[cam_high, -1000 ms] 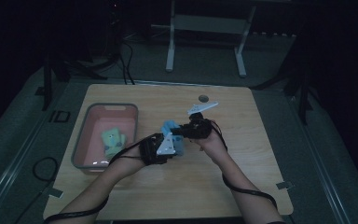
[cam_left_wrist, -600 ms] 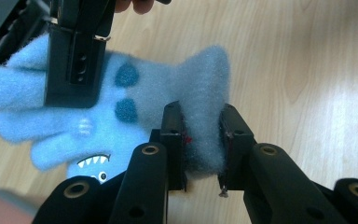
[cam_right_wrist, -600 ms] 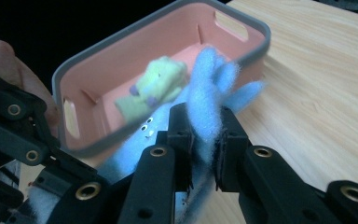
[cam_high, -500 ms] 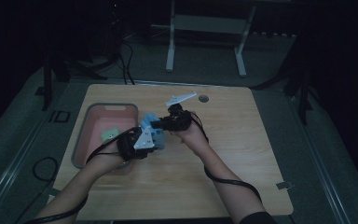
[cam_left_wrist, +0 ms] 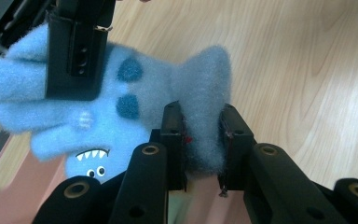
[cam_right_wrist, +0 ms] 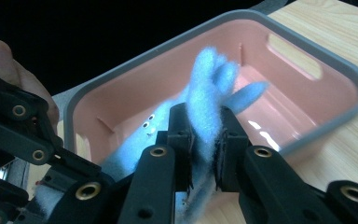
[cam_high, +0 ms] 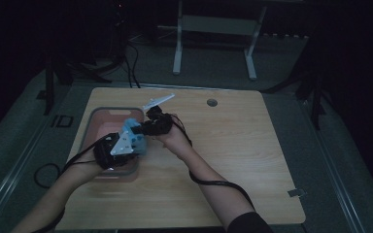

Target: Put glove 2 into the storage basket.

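Blue plush toy (cam_left_wrist: 121, 107), fuzzy monster w/ teeth and small eyes, is held up between both grippers, over the right edge of the pink bin (cam_right_wrist: 340, 79) at the surface's (cam_high: 252, 160) left side. In the high view the toy (cam_high: 135, 136) sits just above the bin's (cam_high: 97, 116) rim, near the left edge of the surface.

Left gripper (cam_left_wrist: 200, 135): fingers (cam_left_wrist: 172, 135) closed on one plush limb, fabric visibly squashed between the pads. Right gripper (cam_right_wrist: 204, 140): fingers (cam_right_wrist: 182, 140) closed on another limb/ear section, fur bulging out both sides. In the left gripper view the right gripper's black body clamps the toy's upper left part.

Handling judgement: looks v. light, soft, fully compliant; no stiffness, body sags and stretches between the two grips. Not fragile, not slippery, since the fur gives good friction. Pinching a limb works but the rest dangles and swings, so placement is imprecise. Better hold prob. at the thick torso or the base of a limb, where stuffing fills the pads. Thin ear tips could slip out. Drop risk low; toy would land in or beside the bin w/o damage.
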`<state>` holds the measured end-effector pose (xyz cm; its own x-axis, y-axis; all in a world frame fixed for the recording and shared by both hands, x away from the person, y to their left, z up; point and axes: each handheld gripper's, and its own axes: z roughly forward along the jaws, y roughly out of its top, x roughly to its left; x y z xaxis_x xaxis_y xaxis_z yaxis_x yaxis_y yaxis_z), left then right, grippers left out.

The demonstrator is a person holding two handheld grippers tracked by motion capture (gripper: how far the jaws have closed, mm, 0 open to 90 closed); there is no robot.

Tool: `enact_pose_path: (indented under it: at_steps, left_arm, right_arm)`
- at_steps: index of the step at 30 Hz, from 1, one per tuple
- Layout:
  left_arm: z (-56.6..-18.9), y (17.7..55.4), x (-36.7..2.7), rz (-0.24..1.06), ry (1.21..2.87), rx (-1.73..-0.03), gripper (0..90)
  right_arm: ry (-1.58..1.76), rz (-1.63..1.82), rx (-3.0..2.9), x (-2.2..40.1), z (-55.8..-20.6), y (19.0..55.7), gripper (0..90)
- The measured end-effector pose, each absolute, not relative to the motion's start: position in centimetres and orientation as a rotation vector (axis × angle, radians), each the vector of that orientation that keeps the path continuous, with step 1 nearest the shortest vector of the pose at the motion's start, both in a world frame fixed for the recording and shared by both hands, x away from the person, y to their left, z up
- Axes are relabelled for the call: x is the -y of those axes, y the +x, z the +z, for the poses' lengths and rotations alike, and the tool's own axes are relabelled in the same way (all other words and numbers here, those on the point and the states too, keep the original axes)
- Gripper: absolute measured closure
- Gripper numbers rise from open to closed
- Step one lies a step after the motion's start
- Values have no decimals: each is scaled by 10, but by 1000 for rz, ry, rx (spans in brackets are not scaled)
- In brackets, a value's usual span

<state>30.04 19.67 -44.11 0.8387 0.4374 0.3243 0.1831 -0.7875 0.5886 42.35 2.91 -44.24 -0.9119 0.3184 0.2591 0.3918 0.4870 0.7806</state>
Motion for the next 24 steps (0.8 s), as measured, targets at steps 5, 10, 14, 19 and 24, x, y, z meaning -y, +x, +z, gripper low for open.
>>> enact_pose_path:
  at_steps: [5,10,14,19,24]
  left_arm:
    - [-445,299,-219,616,2462,-507,760]
    - [-452,297,-234,611,2468,-538,760]
    - [-465,299,-238,627,2486,-552,760]
    - [-477,305,-238,578,2520,-567,760]
    - [-482,310,-242,553,2527,-586,759]
  right_arm:
    - [-605,-1415,2630,-56,-444,423,796]
    - [-589,-1397,2637,-75,-449,423,796]
    - [-608,-1363,2629,-86,-462,427,796]
    - [-637,-1315,2643,-92,-478,431,796]
    - [-650,-1285,2643,-96,-488,435,795]
